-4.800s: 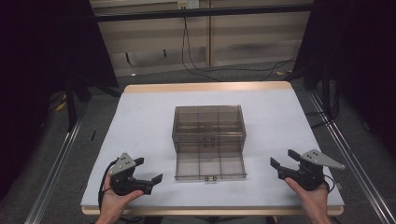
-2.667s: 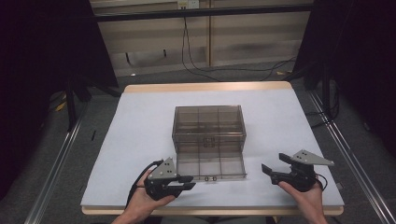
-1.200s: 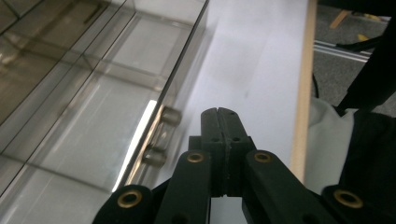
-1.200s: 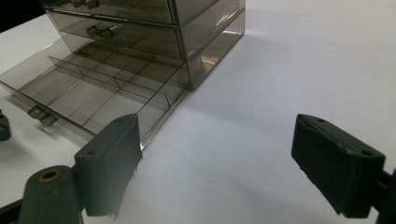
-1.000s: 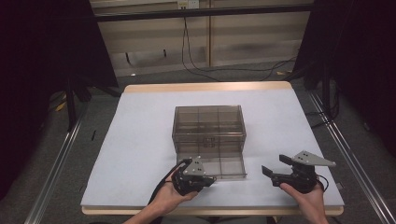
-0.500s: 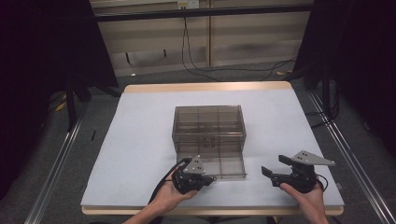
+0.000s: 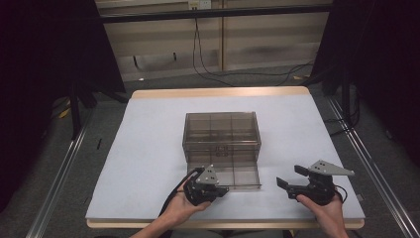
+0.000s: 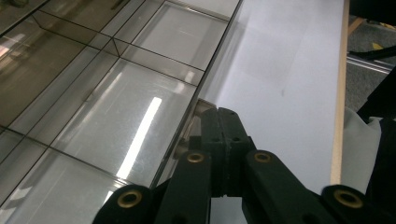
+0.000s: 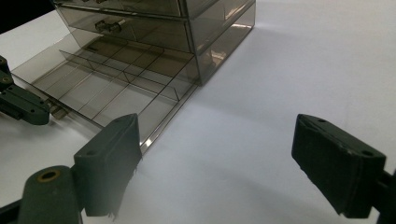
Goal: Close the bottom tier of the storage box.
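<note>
Left tool [image 8: 223, 122] is pressed together, apparently pinching the small handle [image 8: 201, 106] of the pulled-out bottom drawer [image 7: 224, 174] of the smoky cabinet [image 7: 221, 130] mid-desk [image 7: 148, 144]; right tool [image 9: 233, 163] rests spread nearby.

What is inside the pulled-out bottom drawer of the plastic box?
The open drawer shows clear dividers and bare compartments with nothing in them. The left gripper hides the front-edge handle it is shut on.

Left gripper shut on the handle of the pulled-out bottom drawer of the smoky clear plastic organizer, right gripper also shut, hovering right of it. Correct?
Not quite: the right gripper is open, as the right gripper view shows, its jaws spread wide over the white table. The left gripper is shut on the handle of the smoky clear plastic organizer's pulled-out bottom drawer.
</note>
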Action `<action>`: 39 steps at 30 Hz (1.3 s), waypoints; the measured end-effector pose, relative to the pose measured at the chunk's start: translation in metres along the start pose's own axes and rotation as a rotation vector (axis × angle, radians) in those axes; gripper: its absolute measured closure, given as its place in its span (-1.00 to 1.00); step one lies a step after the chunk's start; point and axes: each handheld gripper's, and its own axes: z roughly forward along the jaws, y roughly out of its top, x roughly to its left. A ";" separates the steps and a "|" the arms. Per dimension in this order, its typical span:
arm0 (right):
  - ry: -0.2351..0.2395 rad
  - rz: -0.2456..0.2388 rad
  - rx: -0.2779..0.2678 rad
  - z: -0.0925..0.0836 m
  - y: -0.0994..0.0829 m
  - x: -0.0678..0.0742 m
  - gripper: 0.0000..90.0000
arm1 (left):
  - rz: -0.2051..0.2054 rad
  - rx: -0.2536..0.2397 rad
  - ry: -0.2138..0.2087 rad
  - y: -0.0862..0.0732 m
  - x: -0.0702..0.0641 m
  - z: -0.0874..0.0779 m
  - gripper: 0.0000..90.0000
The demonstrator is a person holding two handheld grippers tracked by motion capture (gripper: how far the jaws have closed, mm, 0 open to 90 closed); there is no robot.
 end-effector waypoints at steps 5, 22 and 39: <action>0.003 0.000 0.001 0.000 0.000 0.000 -0.66 | -0.005 0.022 0.008 0.001 0.000 -0.002 1.00; 0.007 0.004 0.010 0.001 0.000 0.000 -0.66 | -0.024 -0.019 0.005 0.000 0.004 0.002 1.00; 0.011 0.006 0.014 0.001 0.000 0.000 -0.66 | -0.041 -0.041 0.017 0.001 0.007 0.003 1.00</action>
